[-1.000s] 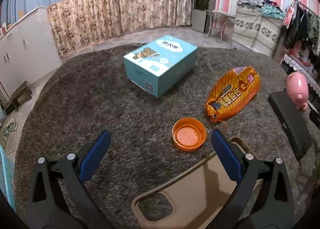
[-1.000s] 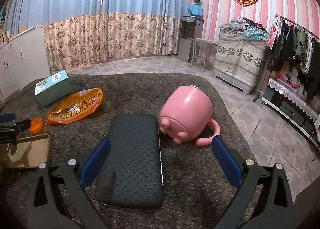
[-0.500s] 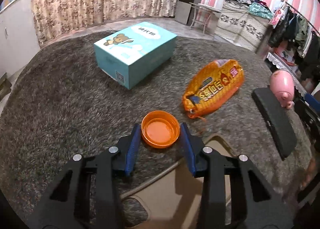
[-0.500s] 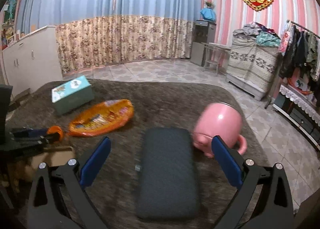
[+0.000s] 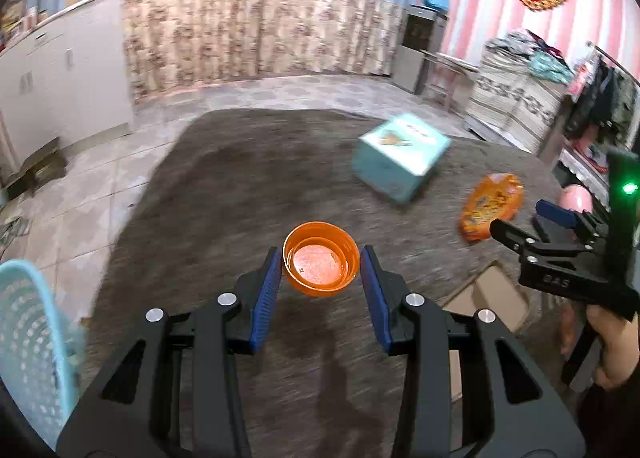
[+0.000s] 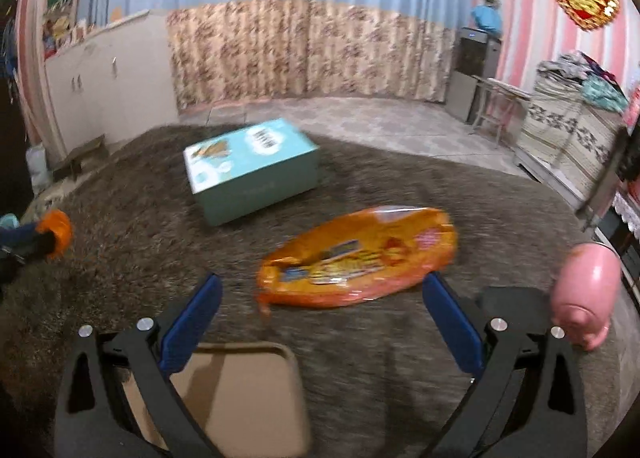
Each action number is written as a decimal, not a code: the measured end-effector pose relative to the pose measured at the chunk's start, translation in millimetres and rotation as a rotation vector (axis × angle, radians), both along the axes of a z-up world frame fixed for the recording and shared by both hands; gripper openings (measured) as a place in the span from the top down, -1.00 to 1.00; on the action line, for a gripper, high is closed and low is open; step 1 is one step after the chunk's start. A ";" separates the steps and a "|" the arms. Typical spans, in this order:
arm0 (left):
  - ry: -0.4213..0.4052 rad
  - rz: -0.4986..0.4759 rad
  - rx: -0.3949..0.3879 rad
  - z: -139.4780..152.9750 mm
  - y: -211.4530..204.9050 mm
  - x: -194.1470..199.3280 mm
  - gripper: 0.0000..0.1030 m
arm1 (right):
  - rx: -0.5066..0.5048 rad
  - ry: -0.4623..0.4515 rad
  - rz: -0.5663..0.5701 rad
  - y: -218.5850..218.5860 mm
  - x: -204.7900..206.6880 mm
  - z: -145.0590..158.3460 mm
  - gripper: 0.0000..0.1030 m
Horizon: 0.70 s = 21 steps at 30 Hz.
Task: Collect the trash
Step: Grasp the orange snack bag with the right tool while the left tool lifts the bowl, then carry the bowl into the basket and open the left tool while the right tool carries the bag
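Across the shaggy grey-brown carpet lie a teal cardboard box with a cartoon print and, nearer the right hand-held gripper, a crinkled orange snack bag — that gripper's blue-padded jaws stand wide apart with nothing between them, above a tan flat card. Left of the carpet stands a pale blue perforated plastic basket. Lifted clear of the carpet, the small round orange plastic lid sits clamped between the pads of the left hand-held gripper — its jaws narrowed onto the rim.

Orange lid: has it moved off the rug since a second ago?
Yes. The orange lid lay on the rug beside the snack bag; now the left gripper has closed on it and carries it away from the bag, nearer the blue basket.
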<state>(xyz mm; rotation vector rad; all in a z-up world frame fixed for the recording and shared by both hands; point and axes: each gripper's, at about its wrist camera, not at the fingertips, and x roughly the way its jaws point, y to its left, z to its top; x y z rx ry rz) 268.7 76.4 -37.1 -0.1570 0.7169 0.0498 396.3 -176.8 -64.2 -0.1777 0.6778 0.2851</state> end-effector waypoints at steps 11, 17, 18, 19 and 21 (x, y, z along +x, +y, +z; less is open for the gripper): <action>-0.013 0.113 -0.011 10.7 67.5 -49.1 0.23 | -0.022 0.109 0.046 22.2 18.6 -19.7 0.65; -0.057 0.143 -0.007 23.6 80.8 -80.1 0.23 | 0.067 0.040 0.054 20.4 -18.8 13.9 0.66; -0.060 0.146 -0.003 23.6 82.3 -85.7 0.23 | 0.078 0.023 0.060 23.1 -26.6 20.6 0.66; -0.063 0.153 0.000 24.5 85.2 -92.5 0.23 | 0.086 0.006 0.067 26.4 -34.7 26.8 0.66; -0.069 0.167 -0.006 26.3 92.1 -104.9 0.23 | 0.105 -0.034 0.091 35.0 -55.9 40.6 0.66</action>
